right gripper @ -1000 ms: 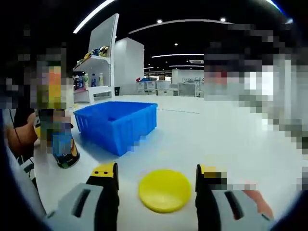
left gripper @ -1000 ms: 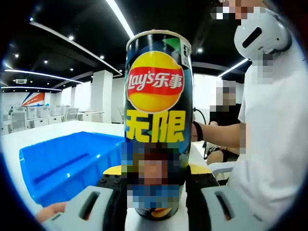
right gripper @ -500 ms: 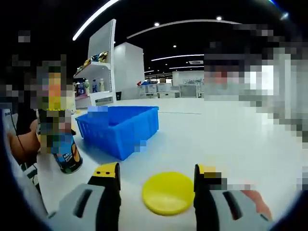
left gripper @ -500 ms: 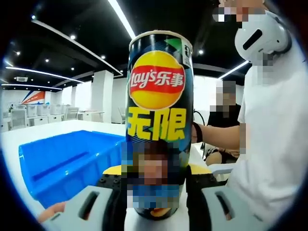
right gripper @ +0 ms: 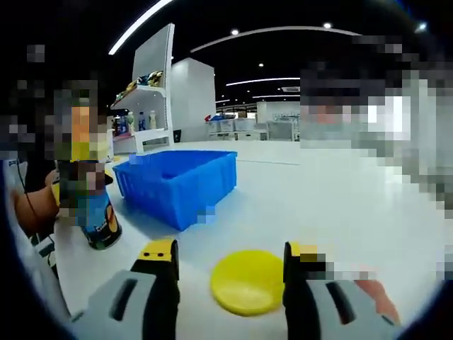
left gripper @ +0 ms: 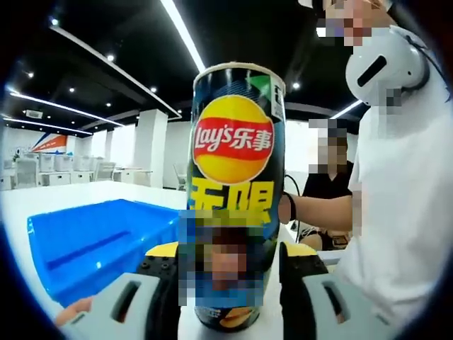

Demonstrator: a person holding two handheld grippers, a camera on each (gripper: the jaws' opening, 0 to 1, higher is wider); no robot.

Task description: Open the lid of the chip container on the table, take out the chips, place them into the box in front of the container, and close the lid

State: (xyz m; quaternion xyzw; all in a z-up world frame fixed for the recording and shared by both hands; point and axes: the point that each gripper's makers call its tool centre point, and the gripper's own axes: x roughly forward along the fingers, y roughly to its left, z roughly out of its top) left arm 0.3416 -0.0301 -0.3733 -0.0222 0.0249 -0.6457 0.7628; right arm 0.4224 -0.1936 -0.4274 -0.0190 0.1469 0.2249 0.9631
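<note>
In the left gripper view, a blue rectangular plastic box is seen at the left on the white table. The tall dark cylindrical chip container is clamped upright between the left gripper jaws, lid off. In the right gripper view, the round yellow plastic lid lies flat between the spread right gripper jaws.

A mosaic patch blurs the chip container's lower label.

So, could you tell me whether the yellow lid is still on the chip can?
No: the yellow lid lies flat on the white table between the right gripper's jaws, apart from the chip can.
</note>
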